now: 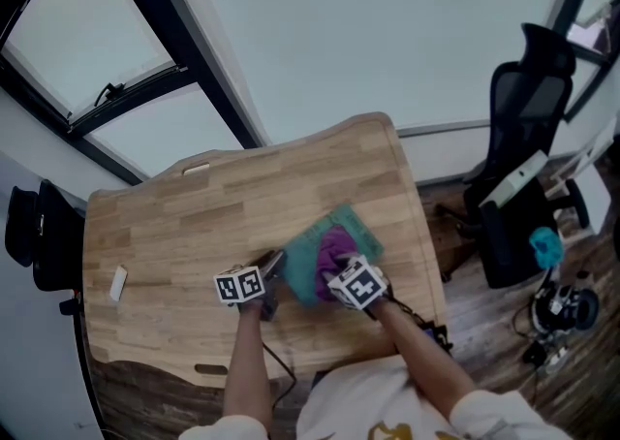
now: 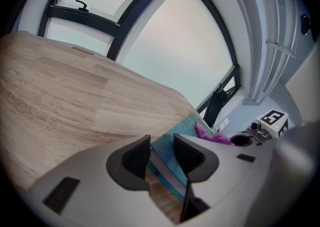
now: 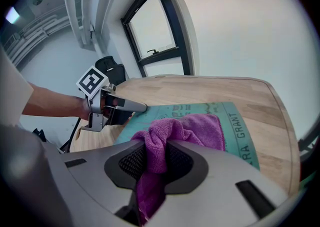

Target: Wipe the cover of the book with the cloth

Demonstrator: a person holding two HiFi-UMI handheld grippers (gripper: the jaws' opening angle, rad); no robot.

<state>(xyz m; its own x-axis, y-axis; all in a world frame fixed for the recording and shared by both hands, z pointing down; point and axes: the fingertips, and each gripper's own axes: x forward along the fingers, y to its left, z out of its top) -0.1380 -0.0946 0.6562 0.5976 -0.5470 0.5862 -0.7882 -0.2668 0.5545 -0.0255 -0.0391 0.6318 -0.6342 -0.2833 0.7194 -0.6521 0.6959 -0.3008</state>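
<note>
A teal book point(image 1: 349, 224) lies flat on the wooden table point(image 1: 184, 225), near its front right. A purple cloth point(image 1: 332, 246) rests bunched on the cover. My right gripper point(image 1: 341, 268) is shut on that cloth point(image 3: 192, 127), which is pinched between its jaws point(image 3: 155, 158) and spreads over the book point(image 3: 242, 133). My left gripper point(image 1: 275, 263) is at the book's left edge. In the left gripper view the book's edge point(image 2: 186, 125) runs between the jaws point(image 2: 161, 157), which close on it. The right gripper view shows the left gripper point(image 3: 134, 107) with a finger lying on the cover.
A small white object point(image 1: 118, 283) lies near the table's left edge. A black office chair point(image 1: 523, 138) stands to the right of the table and a black bag point(image 1: 34, 230) to the left. Large windows run along the far side.
</note>
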